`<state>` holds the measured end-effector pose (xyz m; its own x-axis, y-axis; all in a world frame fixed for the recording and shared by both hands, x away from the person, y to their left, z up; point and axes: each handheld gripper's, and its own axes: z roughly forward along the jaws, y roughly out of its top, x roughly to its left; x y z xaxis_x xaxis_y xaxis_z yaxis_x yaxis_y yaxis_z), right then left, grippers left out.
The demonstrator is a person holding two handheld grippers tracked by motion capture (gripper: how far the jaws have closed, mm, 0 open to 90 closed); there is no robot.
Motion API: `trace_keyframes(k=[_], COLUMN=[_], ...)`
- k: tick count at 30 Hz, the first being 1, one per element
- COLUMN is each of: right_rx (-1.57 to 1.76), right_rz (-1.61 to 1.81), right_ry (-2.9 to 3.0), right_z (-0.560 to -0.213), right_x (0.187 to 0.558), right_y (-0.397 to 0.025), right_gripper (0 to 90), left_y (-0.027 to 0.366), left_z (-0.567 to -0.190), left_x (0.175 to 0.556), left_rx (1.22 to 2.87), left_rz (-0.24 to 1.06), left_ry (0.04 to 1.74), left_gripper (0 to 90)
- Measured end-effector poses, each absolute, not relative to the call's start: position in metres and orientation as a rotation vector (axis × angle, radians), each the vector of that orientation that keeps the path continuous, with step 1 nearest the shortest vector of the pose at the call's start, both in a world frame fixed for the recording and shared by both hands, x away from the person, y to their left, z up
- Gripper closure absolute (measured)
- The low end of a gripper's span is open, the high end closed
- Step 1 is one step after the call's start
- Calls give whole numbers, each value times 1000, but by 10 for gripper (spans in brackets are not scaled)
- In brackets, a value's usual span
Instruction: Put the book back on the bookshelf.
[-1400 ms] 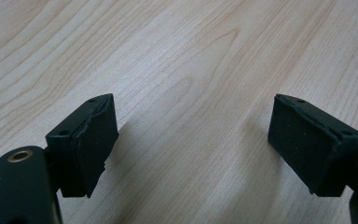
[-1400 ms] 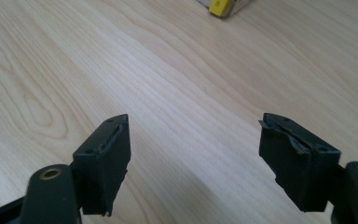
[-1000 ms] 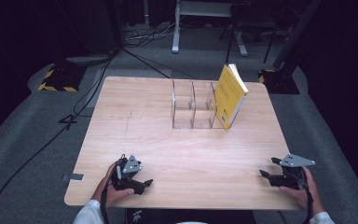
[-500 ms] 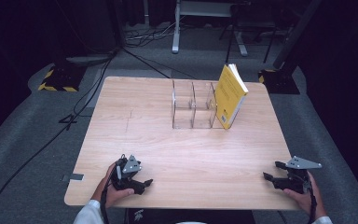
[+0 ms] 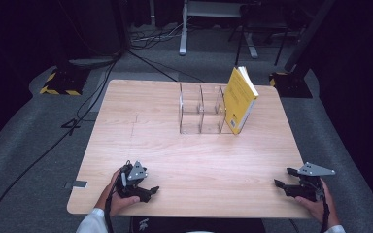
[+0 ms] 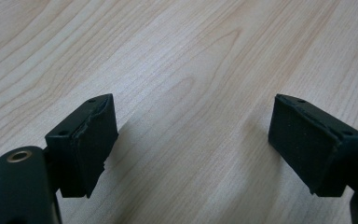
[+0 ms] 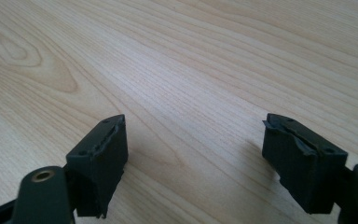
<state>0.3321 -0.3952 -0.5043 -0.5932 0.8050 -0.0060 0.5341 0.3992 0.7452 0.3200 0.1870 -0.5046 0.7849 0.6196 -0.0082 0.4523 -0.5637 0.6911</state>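
Beside clear organizer (image 5: pixel 201 109), yellow book (image 5: pixel 238 99) upright

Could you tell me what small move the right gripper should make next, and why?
Probably reach forward toward the yellow book. The right gripper sits open and empty at the near table edge, while the book leans against the clear organizer far ahead.

No text can be read; the yellow book's (image 5: pixel 238 99) cover is too small.

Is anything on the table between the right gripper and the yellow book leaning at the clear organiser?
Nothing visible. Bare wooden table lies between the open right gripper and the yellow paperback book, which leans against the right end of the clear three-compartment acrylic organiser.
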Motion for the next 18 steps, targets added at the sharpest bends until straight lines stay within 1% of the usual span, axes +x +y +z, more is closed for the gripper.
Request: trace_keyframes(k=[18], right_rx=[1156], right_rz=[1022], right_ry=[2295], right_z=[-504], right_x=[332], right_y=[-395], right_gripper=[228], left_y=[186], left_z=[-505], left_x=[322], left_rx=[2258], left_rz=[302], left_ry=[811], left_gripper=[159])
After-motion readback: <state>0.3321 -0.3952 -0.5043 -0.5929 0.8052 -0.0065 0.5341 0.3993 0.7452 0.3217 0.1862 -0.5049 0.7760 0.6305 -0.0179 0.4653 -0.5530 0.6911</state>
